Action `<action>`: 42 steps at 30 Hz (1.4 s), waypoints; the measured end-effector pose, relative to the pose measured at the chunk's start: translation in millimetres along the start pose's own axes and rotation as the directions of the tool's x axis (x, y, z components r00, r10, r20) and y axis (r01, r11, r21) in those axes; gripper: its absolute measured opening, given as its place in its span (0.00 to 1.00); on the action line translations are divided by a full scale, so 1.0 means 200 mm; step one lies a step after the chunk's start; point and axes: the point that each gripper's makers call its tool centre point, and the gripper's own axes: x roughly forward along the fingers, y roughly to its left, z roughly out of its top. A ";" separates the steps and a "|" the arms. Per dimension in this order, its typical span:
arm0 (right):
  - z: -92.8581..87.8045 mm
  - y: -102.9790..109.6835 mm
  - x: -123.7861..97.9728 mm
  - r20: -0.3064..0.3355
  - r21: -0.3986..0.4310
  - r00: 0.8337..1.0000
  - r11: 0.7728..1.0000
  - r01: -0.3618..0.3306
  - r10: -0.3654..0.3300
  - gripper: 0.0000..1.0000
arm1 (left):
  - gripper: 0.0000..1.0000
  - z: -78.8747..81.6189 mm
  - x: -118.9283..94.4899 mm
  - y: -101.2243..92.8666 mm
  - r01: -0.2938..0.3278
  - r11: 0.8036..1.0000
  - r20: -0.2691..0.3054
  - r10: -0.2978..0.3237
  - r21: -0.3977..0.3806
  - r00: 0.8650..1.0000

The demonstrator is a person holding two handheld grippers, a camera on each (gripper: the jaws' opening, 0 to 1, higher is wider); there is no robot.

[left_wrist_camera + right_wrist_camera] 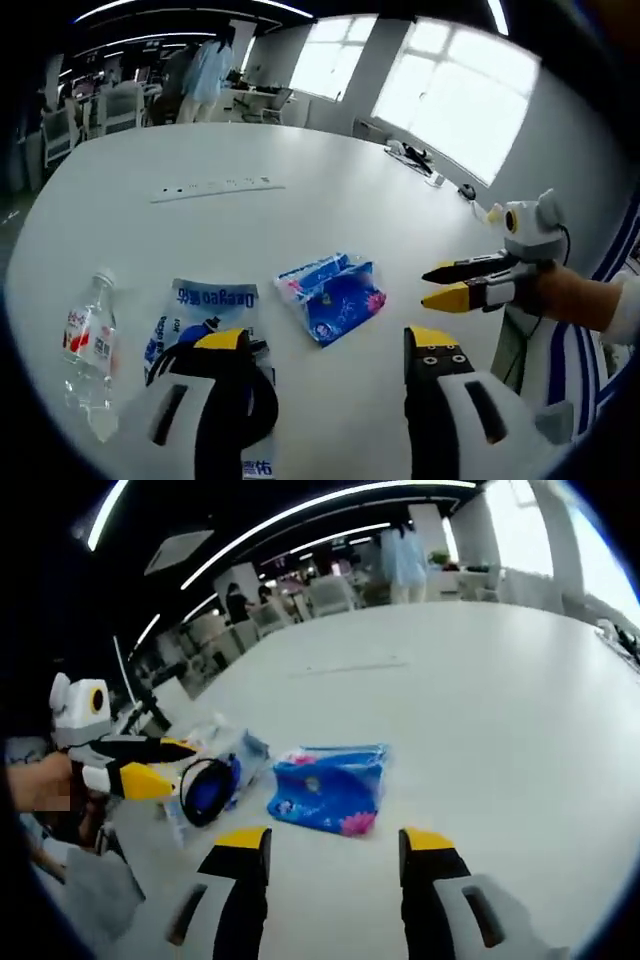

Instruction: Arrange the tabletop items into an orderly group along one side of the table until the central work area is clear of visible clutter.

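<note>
In the left gripper view a clear water bottle (90, 345) lies left of the left gripper (325, 345), whose released jaws straddle nothing; a blue-and-white pouch (205, 310) with a black cable coil (200, 345) sits at its left jaw. Ahead between the jaws lies the blue tissue pack (333, 297). In the right gripper view the right gripper (328, 840), jaws apart and empty, faces that pack.

The place is an open-plan office. A large white meeting table (330, 190) has a power strip (217, 188) set into its top. Behind it stand rows of desks with office chairs (333, 594) and monitors, and people stand among them. Long strip lights (300, 525) run across a dark ceiling, and big windows (455, 100) line one wall.
</note>
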 end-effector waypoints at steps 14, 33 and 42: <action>-0.17 0.15 -0.20 0.026 0.029 0.999 0.999 -0.024 0.023 0.55 | 0.64 -0.22 -0.42 0.14 -0.058 0.996 0.078 0.064 -0.071 0.995; -0.30 0.27 -0.33 0.047 0.085 0.999 0.996 0.011 -0.015 0.54 | 0.74 -0.35 -0.70 0.16 -0.073 0.991 0.149 0.089 -0.108 0.985; -0.28 0.36 -0.38 0.083 0.098 0.996 0.995 0.017 -0.025 0.53 | 0.76 -0.49 -0.84 0.21 -0.109 0.990 0.109 0.119 -0.092 0.987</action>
